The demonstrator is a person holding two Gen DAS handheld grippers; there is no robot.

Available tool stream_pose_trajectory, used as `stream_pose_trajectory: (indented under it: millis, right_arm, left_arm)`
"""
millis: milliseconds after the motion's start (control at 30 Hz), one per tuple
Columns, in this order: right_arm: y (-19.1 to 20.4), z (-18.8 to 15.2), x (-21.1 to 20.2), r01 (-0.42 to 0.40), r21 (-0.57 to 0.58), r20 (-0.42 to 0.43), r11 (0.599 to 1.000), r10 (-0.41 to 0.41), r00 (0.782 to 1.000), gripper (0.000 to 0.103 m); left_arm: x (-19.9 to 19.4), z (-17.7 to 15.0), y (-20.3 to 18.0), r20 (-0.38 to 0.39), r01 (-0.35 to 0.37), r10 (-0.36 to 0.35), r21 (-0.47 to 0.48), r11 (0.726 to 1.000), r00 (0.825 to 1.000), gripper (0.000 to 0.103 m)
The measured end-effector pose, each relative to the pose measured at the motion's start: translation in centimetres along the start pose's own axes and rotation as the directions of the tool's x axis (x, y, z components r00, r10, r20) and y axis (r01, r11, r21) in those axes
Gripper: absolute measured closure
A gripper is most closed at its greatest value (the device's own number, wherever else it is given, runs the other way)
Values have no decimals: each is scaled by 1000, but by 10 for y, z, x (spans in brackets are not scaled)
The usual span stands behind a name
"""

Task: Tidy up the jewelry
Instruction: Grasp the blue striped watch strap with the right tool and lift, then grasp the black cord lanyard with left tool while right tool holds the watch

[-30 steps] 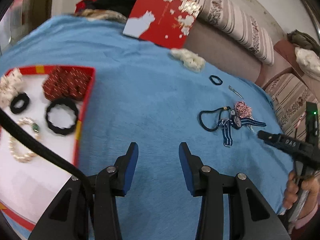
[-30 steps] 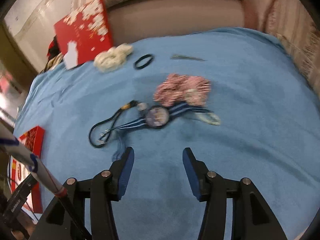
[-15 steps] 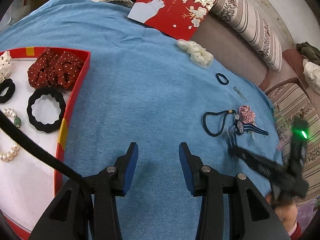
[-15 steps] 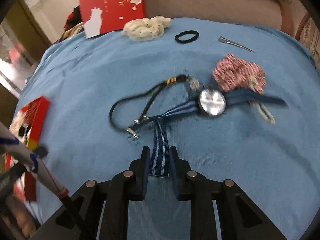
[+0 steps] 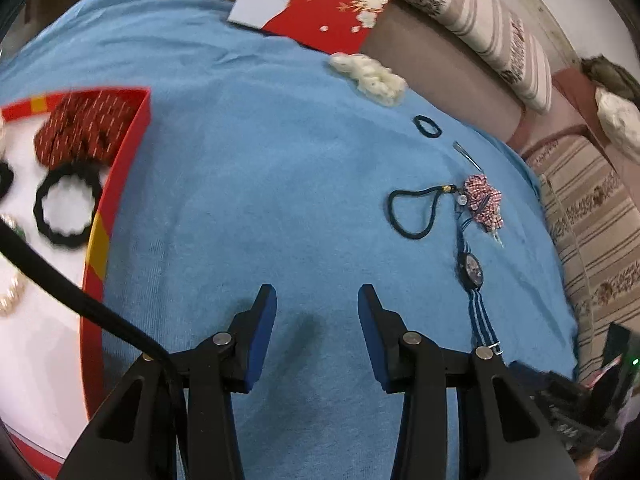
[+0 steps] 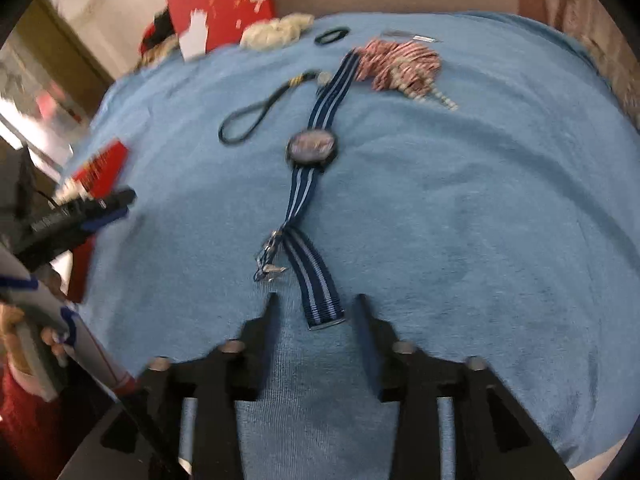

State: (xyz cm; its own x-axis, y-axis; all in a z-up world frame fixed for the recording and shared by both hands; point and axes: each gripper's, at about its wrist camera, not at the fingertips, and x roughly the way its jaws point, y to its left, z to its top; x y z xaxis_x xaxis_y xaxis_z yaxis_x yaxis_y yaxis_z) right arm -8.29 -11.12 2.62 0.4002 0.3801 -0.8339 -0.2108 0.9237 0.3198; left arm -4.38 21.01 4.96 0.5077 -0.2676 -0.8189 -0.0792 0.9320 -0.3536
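A watch with a blue striped strap (image 6: 311, 148) lies stretched out on the blue cloth; it also shows in the left wrist view (image 5: 472, 270). My right gripper (image 6: 316, 308) is open, with the strap's near end lying between its fingers. My left gripper (image 5: 316, 304) is open and empty over bare cloth. The red tray (image 5: 120, 176) at the left holds a red dotted scrunchie (image 5: 84, 128), a black scrunchie (image 5: 66, 210) and pearls (image 5: 12, 294). A black cord loop (image 5: 412, 210) and a pink checked scrunchie (image 5: 486, 204) lie beyond the watch.
A cream scrunchie (image 5: 372, 76), a small black hair tie (image 5: 428, 126) and a metal hair clip (image 5: 466, 154) lie at the far side. A red box lid (image 5: 320, 0) leans on the striped sofa (image 5: 496, 40). The cloth's edge drops off at the right.
The right gripper, shut on the strap's end half a second ago, has opened. The watch is now pulled out straight toward it. The left gripper has stayed open.
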Motion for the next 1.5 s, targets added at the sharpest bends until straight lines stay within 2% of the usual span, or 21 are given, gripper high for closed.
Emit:
stream_pose_trajectory:
  millis: [133, 300, 467, 533, 567, 600, 633, 667, 733, 867, 1000, 1033, 1067, 1133, 1200, 1267, 1433, 1467, 1500]
  right_arm:
    - [-14, 11, -13, -75, 44, 83, 996, 72, 994, 45]
    - [-6, 40, 18, -80, 19, 99, 997, 78, 992, 45]
    - [11, 58, 57, -14, -45, 101, 999, 19, 995, 45]
    - [15, 58, 62, 27, -76, 127, 997, -17, 992, 45]
    - [17, 58, 64, 43, -92, 139, 995, -30, 990, 50]
    - [17, 57, 64, 63, -101, 150, 993, -48, 988, 59]
    - [15, 58, 65, 63, -103, 151, 993, -47, 987, 74]
    - [11, 59, 64, 59, -90, 152, 994, -45, 987, 77]
    - [1, 61, 62, 31, -49, 153, 998, -23, 988, 79]
    - [-10, 61, 55, 71, -33, 168, 997, -65, 984, 82]
    - [-16, 61, 55, 69, -34, 167, 997, -63, 984, 82]
    - [-16, 61, 55, 64, -35, 166, 997, -58, 984, 82]
    - [-16, 62, 56, 57, -42, 164, 997, -50, 985, 80]
    - [-19, 63, 57, 39, -37, 166, 999, -33, 986, 78]
    - [-23, 65, 59, -7, -20, 167, 1000, 10, 986, 69]
    - [-21, 65, 60, -12, -22, 173, 1000, 16, 985, 63]
    - [-3, 68, 68, 95, -79, 179, 992, -80, 981, 62]
    - [1, 68, 68, 126, -86, 177, 988, -110, 978, 66]
    - [3, 67, 68, 139, -86, 176, 987, -122, 977, 67]
  left_arm:
    - [6, 20, -21, -2, -15, 15, 45, 999, 1000, 62]
    - [40, 54, -61, -11, -47, 49, 152, 987, 999, 62]
    - [87, 80, -91, -83, -14, 34, 234, 972, 996, 62]
    - [101, 85, -101, -96, -6, 33, 272, 962, 995, 62]
    - [106, 87, -106, -100, 2, 28, 289, 957, 995, 62]
    - [110, 89, -110, -104, 11, 22, 304, 953, 994, 62]
    - [114, 90, -114, -108, 17, 18, 315, 949, 994, 62]
    - [118, 92, -119, -113, 25, 13, 330, 944, 993, 62]
    - [125, 93, -128, -125, 43, 2, 358, 933, 992, 62]
    - [139, 90, -149, -149, 68, -3, 433, 899, 989, 62]
    - [153, 86, -164, -156, 46, 36, 490, 870, 987, 64]
    - [152, 86, -165, -153, 40, 41, 492, 870, 987, 69]
    - [151, 87, -163, -160, 47, 35, 484, 874, 986, 85]
    - [144, 88, -157, -176, 71, 10, 447, 892, 984, 94]
    - [136, 87, -151, -167, 61, 12, 427, 902, 986, 96]
    - [114, 82, -137, -144, 55, 2, 394, 918, 990, 96]
    - [51, 66, -107, -72, 65, -44, 309, 949, 996, 96]
    - [38, 62, -100, -58, 69, -55, 288, 955, 997, 96]
    - [28, 61, -95, -48, 74, -63, 273, 959, 997, 96]
